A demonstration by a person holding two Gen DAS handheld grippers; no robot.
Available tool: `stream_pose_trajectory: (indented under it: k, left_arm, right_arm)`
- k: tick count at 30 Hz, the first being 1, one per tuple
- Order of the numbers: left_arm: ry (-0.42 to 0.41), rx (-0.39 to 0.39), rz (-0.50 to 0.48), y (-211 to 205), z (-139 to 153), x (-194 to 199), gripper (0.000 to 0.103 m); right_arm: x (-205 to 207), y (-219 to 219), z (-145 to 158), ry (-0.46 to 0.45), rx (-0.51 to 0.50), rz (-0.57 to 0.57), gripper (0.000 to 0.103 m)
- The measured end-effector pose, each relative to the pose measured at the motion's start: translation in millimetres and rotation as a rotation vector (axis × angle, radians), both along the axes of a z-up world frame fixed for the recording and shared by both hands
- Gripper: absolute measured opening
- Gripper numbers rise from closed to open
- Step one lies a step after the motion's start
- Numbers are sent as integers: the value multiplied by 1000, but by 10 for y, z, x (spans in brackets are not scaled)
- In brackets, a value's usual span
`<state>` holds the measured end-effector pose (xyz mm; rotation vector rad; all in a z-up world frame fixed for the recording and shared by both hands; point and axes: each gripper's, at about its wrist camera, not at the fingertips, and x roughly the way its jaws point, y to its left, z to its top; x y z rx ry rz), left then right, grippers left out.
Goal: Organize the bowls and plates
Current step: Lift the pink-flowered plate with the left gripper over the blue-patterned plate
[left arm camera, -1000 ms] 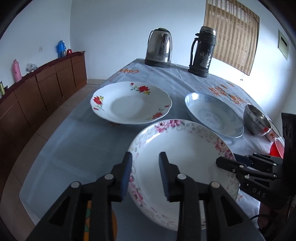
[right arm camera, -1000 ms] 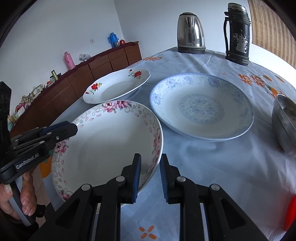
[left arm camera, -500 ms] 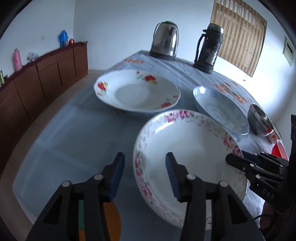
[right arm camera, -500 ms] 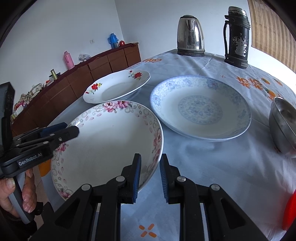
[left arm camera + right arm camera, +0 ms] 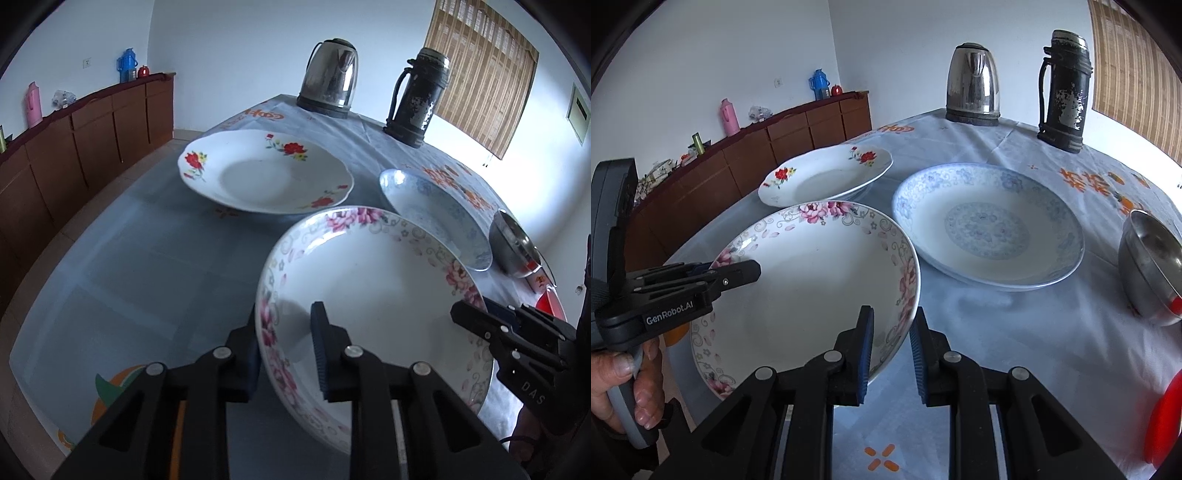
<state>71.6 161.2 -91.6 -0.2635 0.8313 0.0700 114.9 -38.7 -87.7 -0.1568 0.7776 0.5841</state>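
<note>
You have the pink-flowered plate (image 5: 373, 295) nearest you, on the worktop (image 5: 147, 258), pinched at opposite rims: your left tool (image 5: 284, 343) has just closed narrow on its left edge, your right tool (image 5: 891, 341) grips the right edge. It's glazed ceramic: stiff, slick, breakable, so hold the rim firmly. Beyond lie the red-flowered plate (image 5: 266, 173) and blue plate (image 5: 988, 225)

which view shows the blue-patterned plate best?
Right wrist: the blue-patterned plate lies whole and face-on there, centre medallion and rim pattern clear. Left wrist shows it foreshortened, its near edge hidden behind the pink-flowered plate.
</note>
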Motion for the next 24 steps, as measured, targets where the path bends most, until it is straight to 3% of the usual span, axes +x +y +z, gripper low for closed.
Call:
stream_pose_trajectory:
  k: [24]
  left_arm:
    - [-59,38,-50,-253,269,288,22]
  right_arm:
    - [99,-288,186,-33,51,-62,21]
